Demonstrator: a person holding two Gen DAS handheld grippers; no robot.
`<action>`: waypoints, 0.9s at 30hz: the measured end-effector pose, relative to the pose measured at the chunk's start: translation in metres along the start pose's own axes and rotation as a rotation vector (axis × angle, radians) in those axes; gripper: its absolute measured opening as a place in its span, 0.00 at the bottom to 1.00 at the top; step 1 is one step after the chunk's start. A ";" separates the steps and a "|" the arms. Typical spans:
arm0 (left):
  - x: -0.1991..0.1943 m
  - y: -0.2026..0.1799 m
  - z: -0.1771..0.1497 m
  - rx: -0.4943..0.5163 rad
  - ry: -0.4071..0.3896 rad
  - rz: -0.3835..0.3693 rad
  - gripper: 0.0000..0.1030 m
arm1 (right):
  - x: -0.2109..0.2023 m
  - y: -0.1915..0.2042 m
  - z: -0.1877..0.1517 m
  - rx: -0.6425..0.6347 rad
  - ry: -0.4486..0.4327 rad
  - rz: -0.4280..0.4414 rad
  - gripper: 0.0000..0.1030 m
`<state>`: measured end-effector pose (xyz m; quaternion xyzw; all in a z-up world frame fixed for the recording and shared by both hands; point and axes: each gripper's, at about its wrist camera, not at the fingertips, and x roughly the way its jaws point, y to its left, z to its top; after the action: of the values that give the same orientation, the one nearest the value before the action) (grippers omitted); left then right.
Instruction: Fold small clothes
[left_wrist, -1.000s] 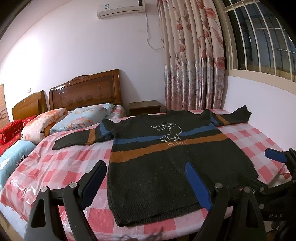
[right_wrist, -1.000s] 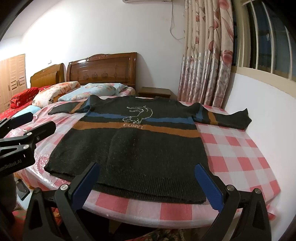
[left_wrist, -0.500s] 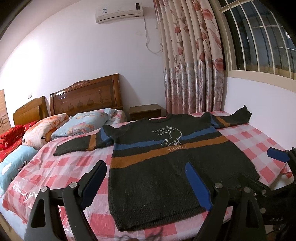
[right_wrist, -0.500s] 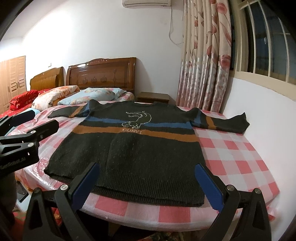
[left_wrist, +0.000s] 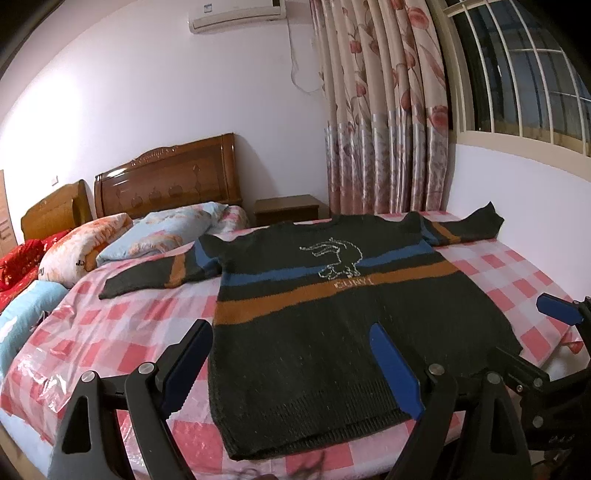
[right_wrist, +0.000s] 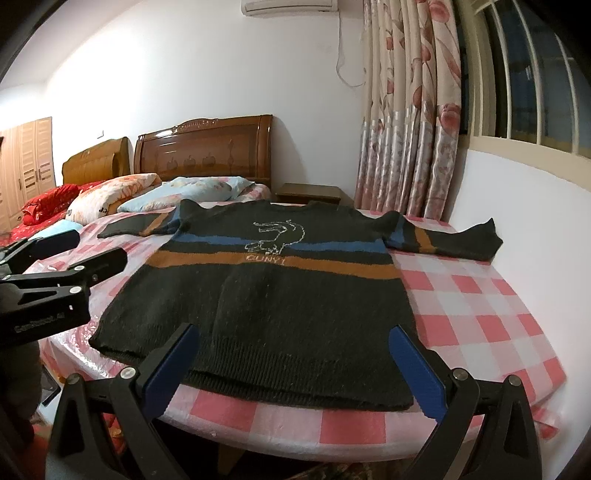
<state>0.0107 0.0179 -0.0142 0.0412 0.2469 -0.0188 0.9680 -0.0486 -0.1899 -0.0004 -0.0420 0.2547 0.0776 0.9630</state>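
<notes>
Left gripper (left_wrist: 291, 363) nearest, jaws spread wide, nothing between them; right gripper (right_wrist: 295, 369) likewise wide apart, empty. Both hover short of sweater hem.

One sweater (right_wrist: 273, 291), dark knit, blue and orange stripes, lies flat, front up, on bed (right_wrist: 480, 317), sleeves out both sides.

Judgement: soft, limp, fairly light, thick knit; drapes when lifted, likely slides on glossy checked cover. Best hold: ribbed hem corners or sleeve cuffs.

Farther: three pillows (left_wrist: 85, 251), two headboards (left_wrist: 166, 181), one nightstand (left_wrist: 288, 208).

Sweater (left_wrist: 332, 325) flat on bed (left_wrist: 491, 273), pillows (left_wrist: 162, 236) behind (headboard side)
</notes>
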 end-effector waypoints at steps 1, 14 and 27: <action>0.001 0.000 -0.001 0.000 0.002 0.000 0.86 | 0.001 0.000 -0.001 -0.002 0.002 0.002 1.00; 0.034 -0.014 0.003 0.036 0.041 -0.005 0.86 | 0.025 -0.006 0.014 -0.011 -0.004 -0.007 1.00; 0.229 -0.016 0.079 0.084 0.267 -0.022 0.81 | 0.139 -0.162 0.073 0.331 0.182 -0.099 1.00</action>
<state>0.2487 -0.0091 -0.0561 0.0810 0.3728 -0.0341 0.9237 0.1335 -0.3234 0.0006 0.0977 0.3478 -0.0170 0.9323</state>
